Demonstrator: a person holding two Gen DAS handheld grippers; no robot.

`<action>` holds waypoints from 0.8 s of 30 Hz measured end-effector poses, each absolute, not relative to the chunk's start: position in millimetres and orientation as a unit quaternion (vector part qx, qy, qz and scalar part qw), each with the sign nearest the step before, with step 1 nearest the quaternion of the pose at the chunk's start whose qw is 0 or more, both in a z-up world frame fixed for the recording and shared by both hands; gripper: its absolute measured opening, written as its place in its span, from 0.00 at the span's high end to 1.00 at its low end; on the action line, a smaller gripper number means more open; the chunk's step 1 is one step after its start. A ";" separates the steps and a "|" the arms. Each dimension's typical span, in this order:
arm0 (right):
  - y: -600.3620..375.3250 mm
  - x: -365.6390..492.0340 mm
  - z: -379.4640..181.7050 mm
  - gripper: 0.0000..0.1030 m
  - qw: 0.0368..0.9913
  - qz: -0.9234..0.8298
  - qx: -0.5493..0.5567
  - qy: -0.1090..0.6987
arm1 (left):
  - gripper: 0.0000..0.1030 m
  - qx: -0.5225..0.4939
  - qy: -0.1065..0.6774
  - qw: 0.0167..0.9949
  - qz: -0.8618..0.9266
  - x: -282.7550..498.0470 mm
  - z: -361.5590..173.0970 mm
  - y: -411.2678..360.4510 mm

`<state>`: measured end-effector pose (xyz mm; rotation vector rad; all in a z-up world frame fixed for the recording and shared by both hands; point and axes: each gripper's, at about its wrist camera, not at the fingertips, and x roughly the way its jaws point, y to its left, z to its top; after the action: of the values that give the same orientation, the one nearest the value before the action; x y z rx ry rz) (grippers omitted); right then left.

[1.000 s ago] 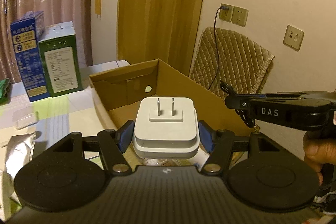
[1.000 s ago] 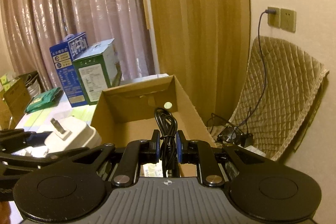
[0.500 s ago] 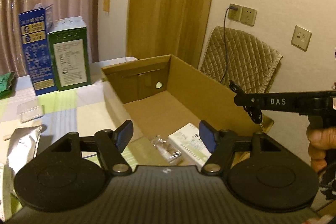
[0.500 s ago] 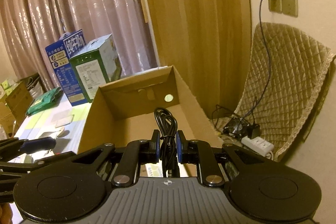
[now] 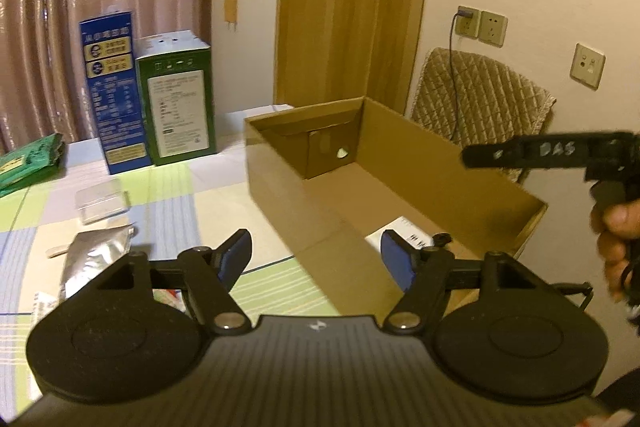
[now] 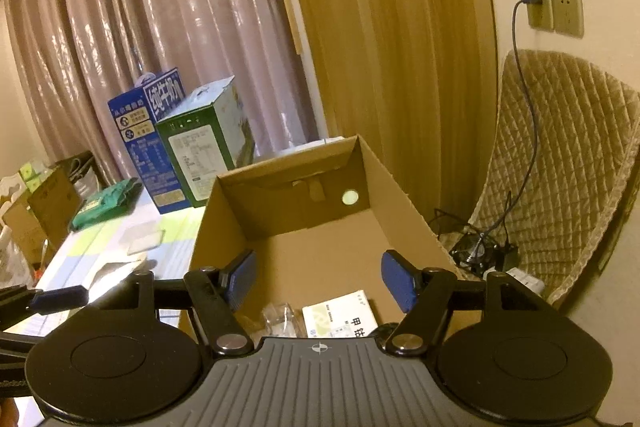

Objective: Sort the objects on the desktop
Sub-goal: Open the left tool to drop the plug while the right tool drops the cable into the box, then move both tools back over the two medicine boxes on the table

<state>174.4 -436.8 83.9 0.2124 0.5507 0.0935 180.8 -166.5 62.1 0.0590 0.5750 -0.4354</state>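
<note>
An open cardboard box (image 5: 460,163) (image 6: 392,183) stands on the table's right side. Inside lie a white medicine box (image 6: 340,315) (image 5: 404,231) and a clear plastic packet (image 6: 280,315). My left gripper (image 5: 316,259) is open and empty, over the box's left wall near its front. My right gripper (image 6: 320,279) is open and empty above the box's near end; it shows from the side in the left wrist view (image 5: 520,155). A silver foil pouch (image 5: 96,255) and a clear plastic case (image 5: 100,207) lie on the table left of the box.
A blue carton (image 5: 112,91) and a green carton (image 5: 176,99) stand at the table's back. A green packet (image 5: 28,163) lies at far left. A quilted chair (image 6: 560,179) with a charger cable stands right of the box, by the wall.
The left gripper let go of the white plug adapter and drew back to the left. The right gripper opened and the black cable left its fingers.
</note>
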 end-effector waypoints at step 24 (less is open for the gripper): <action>-254.9 118.7 85.1 0.14 0.949 0.202 0.016 0.241 | 0.21 0.048 0.302 0.949 -0.076 123.6 33.7 14.1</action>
<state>118.7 -254.9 85.1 0.0325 0.4904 0.4117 123.6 14.1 33.7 0.0986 0.6143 -0.1555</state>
